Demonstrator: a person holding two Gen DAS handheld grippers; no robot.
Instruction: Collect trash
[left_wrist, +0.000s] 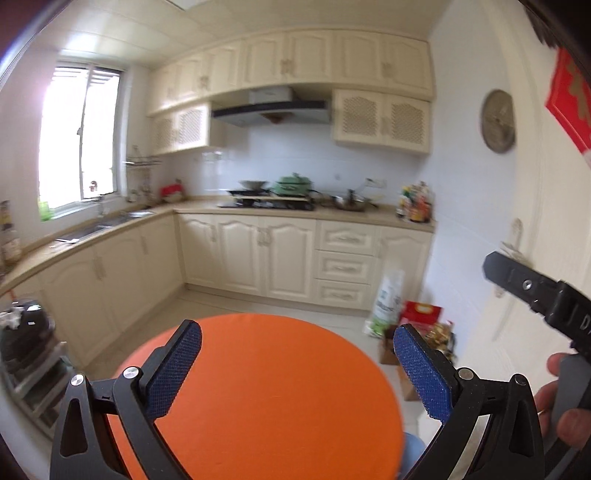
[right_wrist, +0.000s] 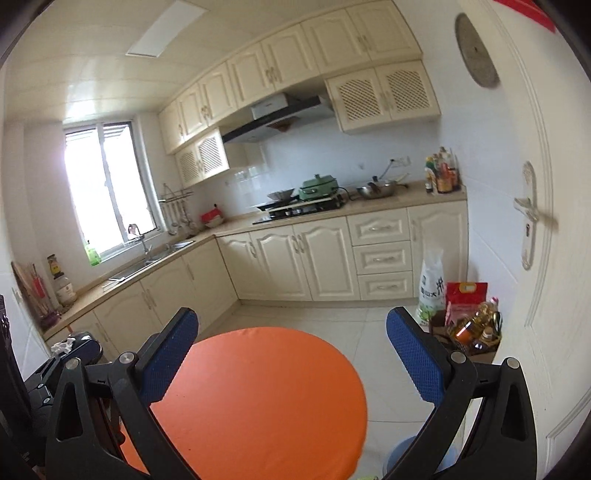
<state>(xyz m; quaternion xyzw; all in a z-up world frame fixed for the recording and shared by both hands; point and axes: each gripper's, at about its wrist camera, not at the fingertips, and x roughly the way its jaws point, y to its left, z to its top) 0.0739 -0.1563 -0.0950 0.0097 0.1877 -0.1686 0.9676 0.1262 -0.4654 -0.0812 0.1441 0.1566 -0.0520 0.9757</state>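
Note:
My left gripper is open and empty, held above a round orange table. My right gripper is open and empty above the same orange table. The right gripper's black finger also shows at the right edge of the left wrist view, held by a hand. A black bin with crumpled white paper on top stands at the left by the cabinets; it also shows in the left wrist view. No trash lies on the table top.
Cream L-shaped kitchen cabinets with stove and sink run along the back and left. A rice bag, a red bag and a box of oil bottles stand on the floor by the white door. A blue bucket sits beside the table.

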